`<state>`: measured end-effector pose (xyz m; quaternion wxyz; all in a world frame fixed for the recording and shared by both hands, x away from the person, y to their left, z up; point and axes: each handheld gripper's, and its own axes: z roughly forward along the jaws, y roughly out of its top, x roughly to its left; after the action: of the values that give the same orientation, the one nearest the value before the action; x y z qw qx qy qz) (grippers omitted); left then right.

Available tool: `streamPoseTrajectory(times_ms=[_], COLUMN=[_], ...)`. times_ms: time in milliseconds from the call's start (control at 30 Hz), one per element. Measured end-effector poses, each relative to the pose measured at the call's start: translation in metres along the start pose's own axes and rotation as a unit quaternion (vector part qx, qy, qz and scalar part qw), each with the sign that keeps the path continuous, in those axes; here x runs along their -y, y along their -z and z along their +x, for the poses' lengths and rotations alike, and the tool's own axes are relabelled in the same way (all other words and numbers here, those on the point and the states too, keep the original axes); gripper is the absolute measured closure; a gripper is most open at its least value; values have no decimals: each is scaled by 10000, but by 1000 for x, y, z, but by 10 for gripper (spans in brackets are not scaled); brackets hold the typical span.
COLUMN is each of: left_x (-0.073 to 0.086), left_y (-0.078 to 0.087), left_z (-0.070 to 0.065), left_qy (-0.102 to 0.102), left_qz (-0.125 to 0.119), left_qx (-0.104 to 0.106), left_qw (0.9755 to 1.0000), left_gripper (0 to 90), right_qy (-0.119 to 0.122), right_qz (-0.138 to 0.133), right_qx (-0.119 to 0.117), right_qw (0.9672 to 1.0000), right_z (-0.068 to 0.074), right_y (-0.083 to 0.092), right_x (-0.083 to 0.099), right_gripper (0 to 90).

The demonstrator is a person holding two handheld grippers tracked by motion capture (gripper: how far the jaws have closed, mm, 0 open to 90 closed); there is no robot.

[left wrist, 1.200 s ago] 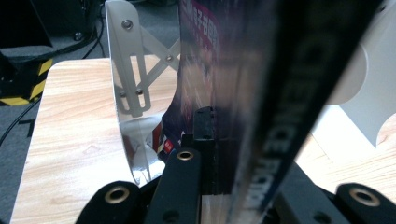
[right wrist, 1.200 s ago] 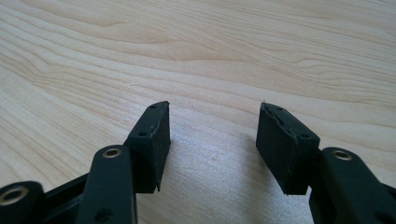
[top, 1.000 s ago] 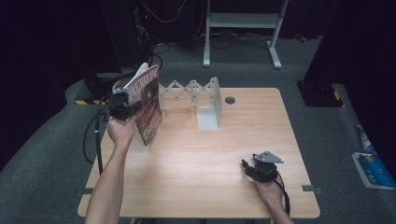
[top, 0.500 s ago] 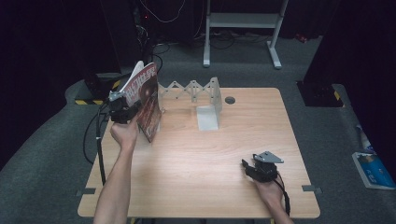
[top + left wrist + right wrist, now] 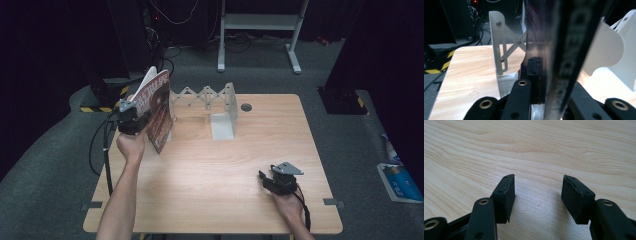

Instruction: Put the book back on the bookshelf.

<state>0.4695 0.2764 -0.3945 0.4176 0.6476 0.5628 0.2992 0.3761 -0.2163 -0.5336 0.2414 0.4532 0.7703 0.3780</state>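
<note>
A thin magazine with a red cover (image 5: 157, 102) stands upright over the table's far left part, beside the left end of a white folding rack (image 5: 207, 95). My left gripper (image 5: 142, 118) is shut on the magazine's near edge. In the left gripper view the magazine (image 5: 564, 50) runs up between my jaws, the left pad (image 5: 534, 75) presses on it, and the rack's white panels (image 5: 498, 42) stand behind. My right gripper (image 5: 264, 178) rests on the wooden table (image 5: 215, 170) at the near right. Its jaws stand open (image 5: 537, 195) over bare wood.
The rack's right end has an upright panel and a flat base plate (image 5: 222, 127). A round cable hole (image 5: 246, 107) sits in the tabletop behind it. Black cables (image 5: 100, 145) hang off the left edge. A blue-and-white object (image 5: 397, 181) lies on the floor at right.
My left gripper, with the magazine, has shifted slightly toward the near side. The right gripper has stayed still.
</note>
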Motion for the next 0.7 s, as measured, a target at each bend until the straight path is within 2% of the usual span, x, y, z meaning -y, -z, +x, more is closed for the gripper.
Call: streamPoseTrajectory(times_ms=[233, 467, 700], left_x=[-7, -10, -12], left_y=[2, 2, 4], left_z=[0, 5, 9], left_qy=[-268, -242, -114], left_qz=[276, 394, 515], left_qx=[-162, -189, -261], left_qw=[9991, 9988, 9983], left_gripper=[824, 823, 810], right_qy=[-5, -12, -10], right_qz=[2, 4, 7], right_qx=[-10, -6, -7], right_qw=[10000, 10000, 10000], right_z=[0, 0, 0], right_y=[0, 0, 0], right_x=[0, 0, 0], right_gripper=[447, 444, 444])
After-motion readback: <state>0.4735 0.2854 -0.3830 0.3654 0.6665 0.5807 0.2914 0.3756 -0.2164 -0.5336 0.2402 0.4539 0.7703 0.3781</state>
